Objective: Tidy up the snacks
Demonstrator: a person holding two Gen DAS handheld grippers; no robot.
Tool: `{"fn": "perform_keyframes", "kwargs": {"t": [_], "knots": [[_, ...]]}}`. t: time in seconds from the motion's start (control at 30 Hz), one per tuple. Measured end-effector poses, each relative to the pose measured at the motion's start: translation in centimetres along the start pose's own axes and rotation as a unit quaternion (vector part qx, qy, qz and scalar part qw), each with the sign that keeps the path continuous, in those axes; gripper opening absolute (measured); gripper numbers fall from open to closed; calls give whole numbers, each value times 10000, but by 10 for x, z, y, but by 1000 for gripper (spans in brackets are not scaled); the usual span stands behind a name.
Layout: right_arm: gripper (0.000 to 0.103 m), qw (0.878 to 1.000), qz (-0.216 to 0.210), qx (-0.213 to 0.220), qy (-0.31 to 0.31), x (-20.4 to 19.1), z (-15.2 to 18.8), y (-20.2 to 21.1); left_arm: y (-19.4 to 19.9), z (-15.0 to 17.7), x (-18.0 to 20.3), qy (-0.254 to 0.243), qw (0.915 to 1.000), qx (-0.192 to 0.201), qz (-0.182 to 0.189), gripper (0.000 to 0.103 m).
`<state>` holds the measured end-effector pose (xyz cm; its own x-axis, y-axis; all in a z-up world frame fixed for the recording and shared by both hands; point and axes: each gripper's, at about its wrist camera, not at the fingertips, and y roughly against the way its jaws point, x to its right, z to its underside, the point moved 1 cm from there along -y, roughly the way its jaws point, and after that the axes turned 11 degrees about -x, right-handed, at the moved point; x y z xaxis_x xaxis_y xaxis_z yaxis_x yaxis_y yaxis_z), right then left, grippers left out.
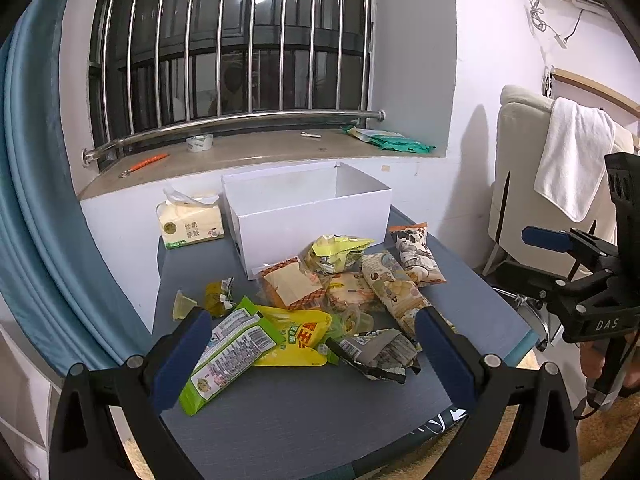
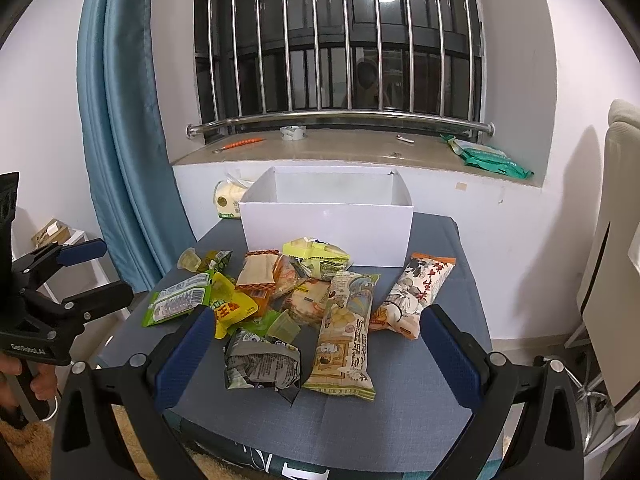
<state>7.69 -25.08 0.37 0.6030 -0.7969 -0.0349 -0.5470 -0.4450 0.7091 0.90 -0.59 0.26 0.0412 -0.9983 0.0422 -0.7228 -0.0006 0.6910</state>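
The left gripper (image 1: pixel 316 354) hangs released above the near edge of the grey surface (image 1: pixel 304 420), its blue pads spread wide with nothing between them; just ahead of its left pad lies a green snack packet (image 1: pixel 228 354), with a yellow packet (image 1: pixel 302 336) beside it and a crumpled grey wrapper (image 1: pixel 378 354) toward its right pad. The right gripper (image 2: pixel 316 356) is likewise spread and empty, the grey wrapper (image 2: pixel 262 364) and a long beige puffed-snack bag (image 2: pixel 346 326) lying directly ahead between its pads. An orange-ended cartoon-printed bag (image 2: pixel 416 294) lies beyond its right pad. Further ahead the snack pile ends against an open white box (image 2: pixel 328 216), which stands at the far side. A tissue pack (image 1: pixel 190 224) sits beyond and left of the box.
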Motion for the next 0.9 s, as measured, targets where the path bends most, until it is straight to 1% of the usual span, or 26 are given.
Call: {"fn": "perform_keyframes", "kwargs": {"t": [0.9], "knots": [[103,10000,-10,-71,-43,2,2,-1,1,0,-1,-9,10000,2,18,103]]}}
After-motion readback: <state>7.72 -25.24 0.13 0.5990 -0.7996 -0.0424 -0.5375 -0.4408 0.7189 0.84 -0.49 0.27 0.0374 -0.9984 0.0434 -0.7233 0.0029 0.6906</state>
